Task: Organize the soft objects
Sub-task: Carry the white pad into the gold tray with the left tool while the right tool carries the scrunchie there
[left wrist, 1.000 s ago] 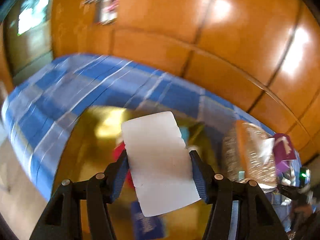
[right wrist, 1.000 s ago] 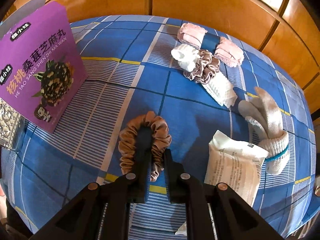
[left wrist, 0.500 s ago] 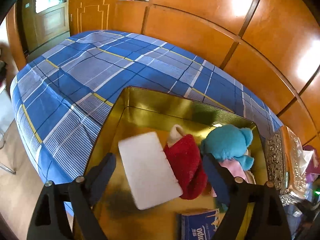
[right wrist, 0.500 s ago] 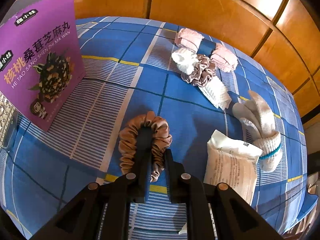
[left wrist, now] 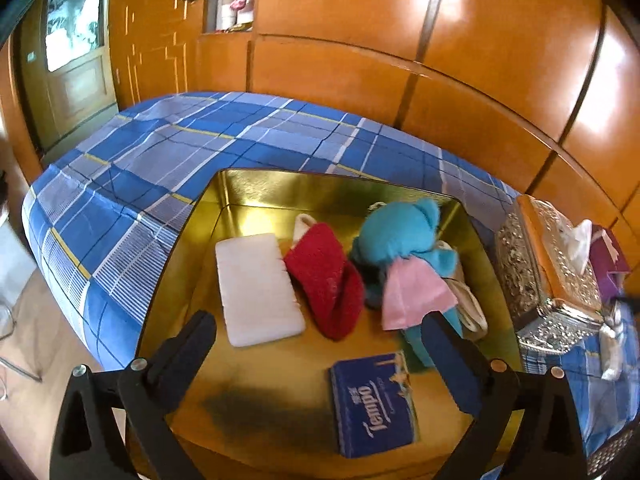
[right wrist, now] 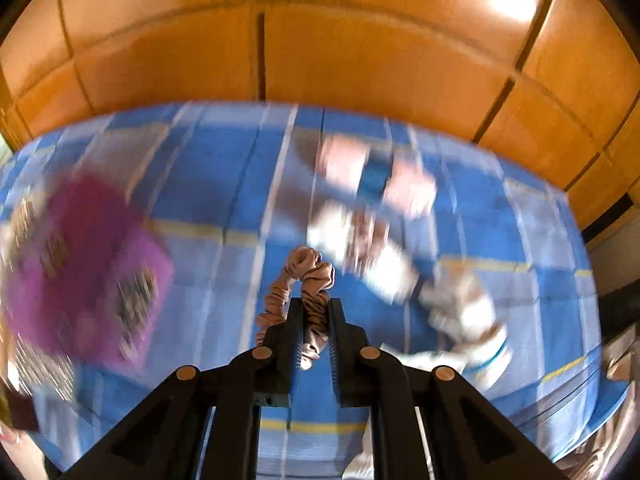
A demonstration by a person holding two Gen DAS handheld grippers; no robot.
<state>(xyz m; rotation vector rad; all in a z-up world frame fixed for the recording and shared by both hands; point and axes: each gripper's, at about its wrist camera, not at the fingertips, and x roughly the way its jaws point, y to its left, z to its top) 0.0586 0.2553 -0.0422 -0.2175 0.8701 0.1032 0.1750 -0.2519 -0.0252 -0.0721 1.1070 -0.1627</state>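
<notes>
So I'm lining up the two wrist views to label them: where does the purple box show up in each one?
Left wrist: the purple box peeks out at the far right edge, behind the silver tissue box.
Right wrist: it is the blurred purple shape at the left, lying on the bedspread.
Shared landmark: the blue plaid bedspread against the orange wood panels.

Tin tray (left wrist: 256, 196) on bed (left wrist: 168, 148). In tray: pad (left wrist: 258, 288) left, sock (left wrist: 326, 280) touching its right edge, plush bear (left wrist: 400, 236) right of sock, tissue pack (left wrist: 374, 404) in front. Tissue box (left wrist: 548, 264) right, beside tray.
</notes>
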